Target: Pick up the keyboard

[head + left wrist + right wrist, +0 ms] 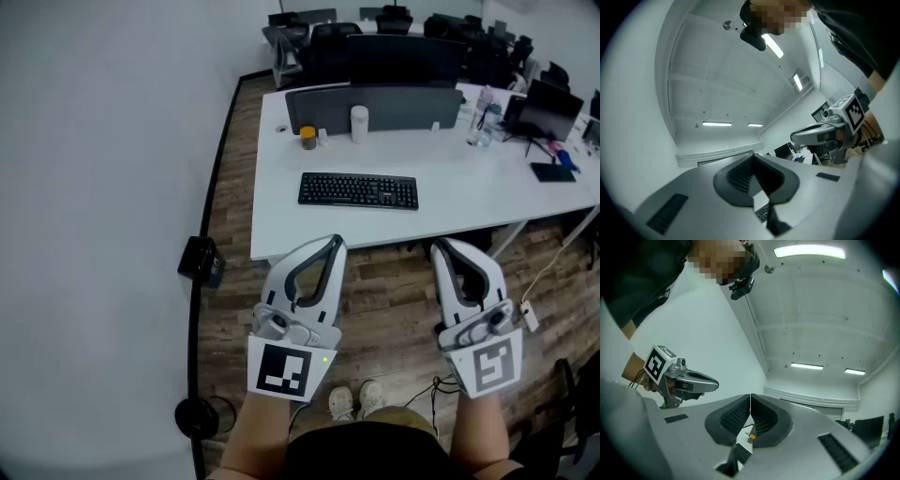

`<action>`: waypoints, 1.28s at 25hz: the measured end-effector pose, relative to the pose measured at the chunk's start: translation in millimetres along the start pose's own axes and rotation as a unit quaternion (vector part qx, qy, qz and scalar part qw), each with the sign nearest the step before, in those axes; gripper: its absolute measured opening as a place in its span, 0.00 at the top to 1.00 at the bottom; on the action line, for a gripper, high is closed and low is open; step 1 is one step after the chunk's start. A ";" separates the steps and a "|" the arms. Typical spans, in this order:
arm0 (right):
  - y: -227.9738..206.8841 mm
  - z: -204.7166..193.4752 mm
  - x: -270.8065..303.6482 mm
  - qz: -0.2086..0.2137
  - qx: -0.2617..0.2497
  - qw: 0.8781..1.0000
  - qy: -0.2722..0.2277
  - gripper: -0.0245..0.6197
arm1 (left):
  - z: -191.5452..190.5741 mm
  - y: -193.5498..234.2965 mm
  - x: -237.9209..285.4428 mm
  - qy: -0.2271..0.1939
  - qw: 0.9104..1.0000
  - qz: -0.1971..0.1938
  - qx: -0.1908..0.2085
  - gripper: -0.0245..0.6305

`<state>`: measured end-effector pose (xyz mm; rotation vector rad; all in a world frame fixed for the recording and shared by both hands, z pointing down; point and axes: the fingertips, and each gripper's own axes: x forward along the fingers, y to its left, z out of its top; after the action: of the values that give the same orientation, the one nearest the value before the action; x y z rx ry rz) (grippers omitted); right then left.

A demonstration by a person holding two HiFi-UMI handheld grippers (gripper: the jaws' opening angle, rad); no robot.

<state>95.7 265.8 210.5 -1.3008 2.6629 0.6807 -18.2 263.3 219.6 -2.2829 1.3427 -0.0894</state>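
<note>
keyboard where, and grip state?
— flat on white desk, well ahead. my left gripper and right gripper are closed, empty. looks light, stiff; i'd take its short ends.

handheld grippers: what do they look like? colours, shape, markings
The left gripper and right gripper have light grey curved shells with dark ribbed claw pads. Each carries a square-marker cube: left cube black-and-white, right cube grey-and-white. Forearms show no sleeves.
</note>
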 end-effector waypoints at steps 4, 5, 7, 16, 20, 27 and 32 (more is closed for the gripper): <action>1.6 -1.9 -0.6 0.003 0.000 1.000 0.002 0.91 | -1.3 -0.6 0.8 0.002 1.000 0.000 0.002 0.95; 1.4 -2.6 -0.9 0.003 0.000 1.000 0.003 0.91 | -1.5 -0.7 1.0 0.003 1.000 0.001 0.001 0.95; -0.6 -3.7 -2.2 0.003 0.001 1.000 0.003 0.91 | -2.0 -1.8 1.7 0.005 1.000 0.002 0.000 0.95; -11.4 -10.1 -6.6 0.006 0.001 1.000 0.006 0.91 | -1.4 -6.5 11.0 0.009 1.000 0.006 0.005 0.95; -20.1 -14.1 -9.8 0.010 0.005 1.000 0.004 0.91 | -1.9 -10.7 18.2 0.013 1.000 0.010 0.004 0.95; -44.4 -27.1 -17.4 0.014 0.013 1.000 -0.003 0.91 | -0.3 -26.6 35.8 0.017 1.000 0.018 0.012 0.95; -56.3 -35.8 -25.6 0.020 0.017 1.000 -0.005 0.91 | -2.6 -38.6 40.1 0.028 0.999 0.027 0.020 0.95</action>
<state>158.8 238.7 230.1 -1.2360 2.6877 0.6415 32.7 244.2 231.4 -2.2241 1.4183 -0.1608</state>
